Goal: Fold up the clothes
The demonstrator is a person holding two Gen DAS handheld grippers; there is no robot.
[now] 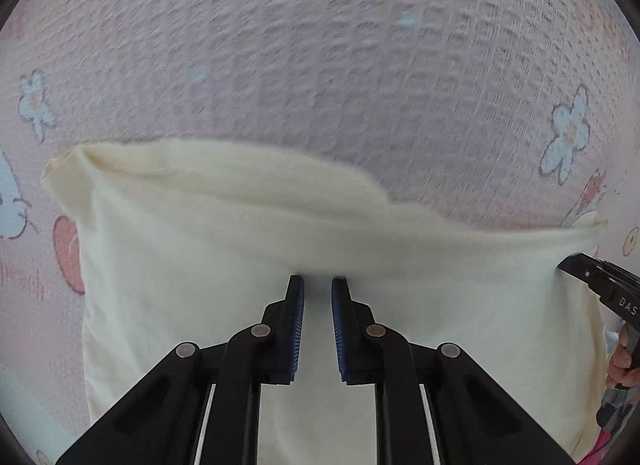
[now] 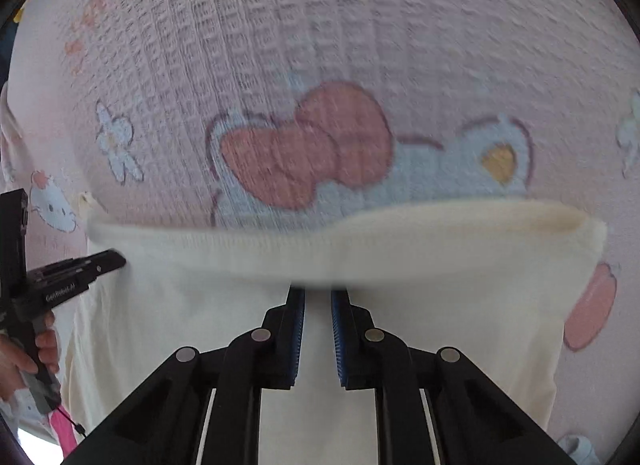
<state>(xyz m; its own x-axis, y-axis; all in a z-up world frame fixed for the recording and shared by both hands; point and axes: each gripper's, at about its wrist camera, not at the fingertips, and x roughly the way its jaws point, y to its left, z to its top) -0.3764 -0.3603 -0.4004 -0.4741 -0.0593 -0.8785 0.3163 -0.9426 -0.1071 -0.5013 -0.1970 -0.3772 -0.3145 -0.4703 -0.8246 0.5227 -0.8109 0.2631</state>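
Observation:
A cream garment [image 1: 360,233] lies over a pink cartoon-print sheet [image 1: 320,45], with a folded edge across its far side. My left gripper [image 1: 318,285] sits over the garment, its blue-padded jaws nearly together with cream cloth showing in the narrow gap, tips at the fold. My right gripper [image 2: 318,295] stands the same way on the garment [image 2: 440,249] in its own view. Each gripper shows in the other's view, the right one [image 1: 572,261] at the garment's right edge and the left one [image 2: 116,259] at its left edge. Motion blur hides whether cloth is pinched.
The pink sheet [image 2: 360,45] with bows, flowers and cat faces fills both views around the garment. The person's hands [image 2: 44,341] hold the gripper handles at the frame edges.

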